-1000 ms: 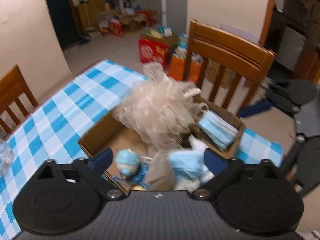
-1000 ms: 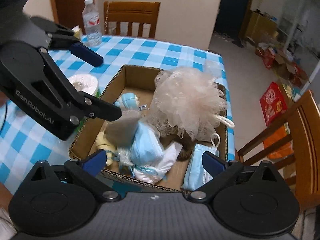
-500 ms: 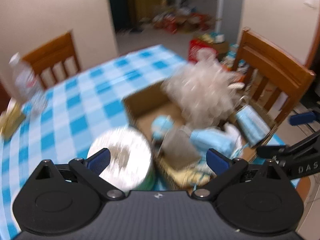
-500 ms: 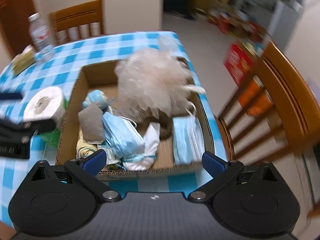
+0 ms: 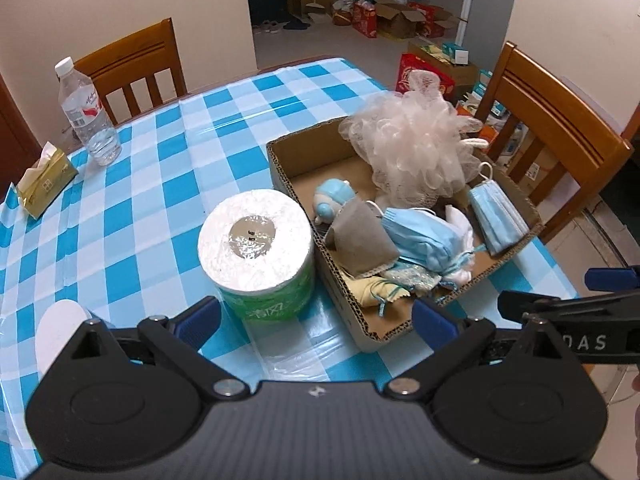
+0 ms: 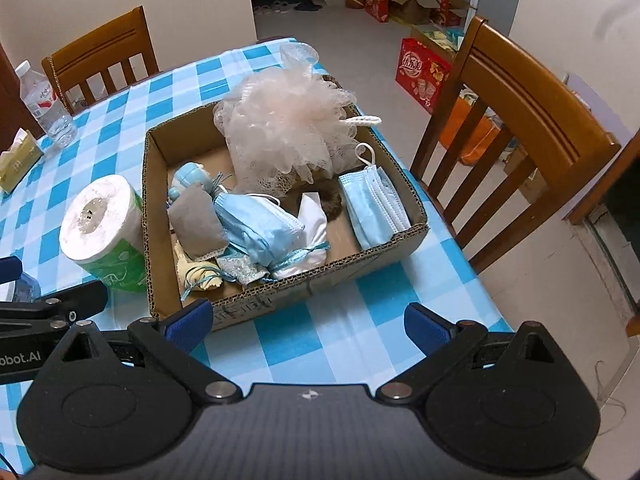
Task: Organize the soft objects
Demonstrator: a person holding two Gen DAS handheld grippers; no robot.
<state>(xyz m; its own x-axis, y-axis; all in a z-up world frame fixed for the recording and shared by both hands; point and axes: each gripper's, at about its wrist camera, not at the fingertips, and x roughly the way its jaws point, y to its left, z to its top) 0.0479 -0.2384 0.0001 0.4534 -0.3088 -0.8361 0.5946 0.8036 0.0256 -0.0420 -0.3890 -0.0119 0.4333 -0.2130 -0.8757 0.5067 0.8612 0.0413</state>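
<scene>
Hovering released and empty near the box, both claws, left and right, are leaving room to reach the roll standing just beside it.

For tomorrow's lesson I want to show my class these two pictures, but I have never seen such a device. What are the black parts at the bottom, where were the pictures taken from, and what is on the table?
There is no robot here: a person holds a two-fingered gripper in each hand, and each gripper carries a wide-angle camera looking along its fingers. One picture comes from the left gripper, the other from the right gripper. Both are open and hold nothing.

On the checked tablecloth stands a cardboard box holding a bath sponge, face masks, a small blue toy and some cloths. Beside the box stands a toilet paper roll. Farther off are a water bottle and a tissue pack. Wooden chairs surround the table.
</scene>
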